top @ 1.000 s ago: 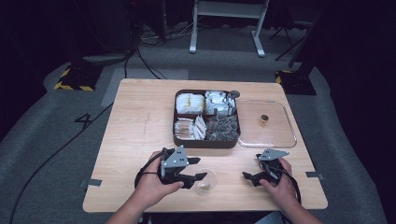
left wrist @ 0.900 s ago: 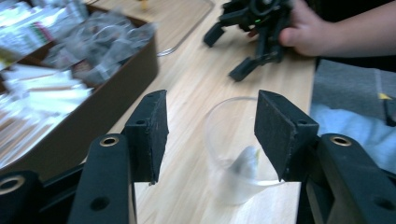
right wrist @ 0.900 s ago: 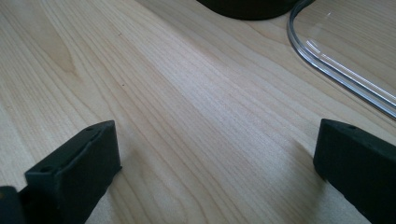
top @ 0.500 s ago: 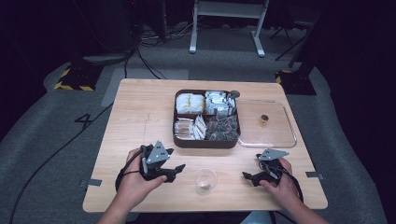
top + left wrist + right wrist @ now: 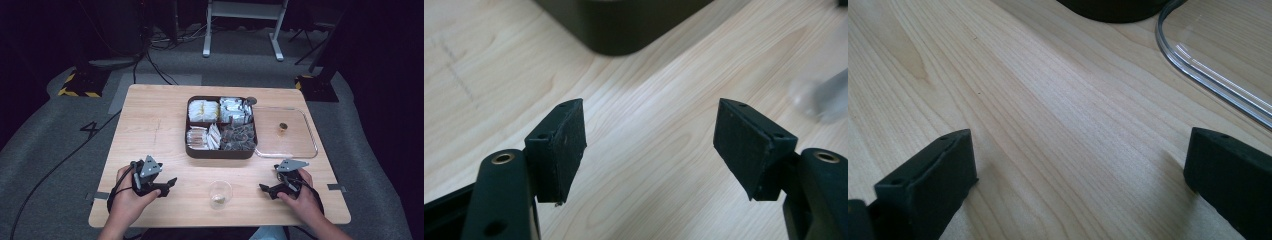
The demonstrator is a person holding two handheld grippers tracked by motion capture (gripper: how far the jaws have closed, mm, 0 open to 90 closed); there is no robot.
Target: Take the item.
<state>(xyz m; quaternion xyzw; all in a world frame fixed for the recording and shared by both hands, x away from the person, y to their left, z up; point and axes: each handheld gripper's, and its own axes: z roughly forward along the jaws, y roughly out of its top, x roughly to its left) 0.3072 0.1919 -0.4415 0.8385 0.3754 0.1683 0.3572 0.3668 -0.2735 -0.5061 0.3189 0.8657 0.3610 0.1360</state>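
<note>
I'm holding the left gripper (image 5: 167, 184) and the right gripper (image 5: 265, 189) low over the wooden table (image 5: 150, 130), both with jaws spread wide and gripping nothing. A small clear cup (image 5: 220, 193) is standing between them, touching neither, just in front of the dark compartment tray (image 5: 220, 151).

The desk (image 5: 150, 125) is viewed from above and forward, while its wood is seen close by both gripper views.

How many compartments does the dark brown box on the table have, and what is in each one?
4. In the dark brown rectangular box: far-left holds yellow packets, far-right silver packets, near-left pale clear-wrapped packets, near-right dark brown pieces. None seems hidden.
</note>
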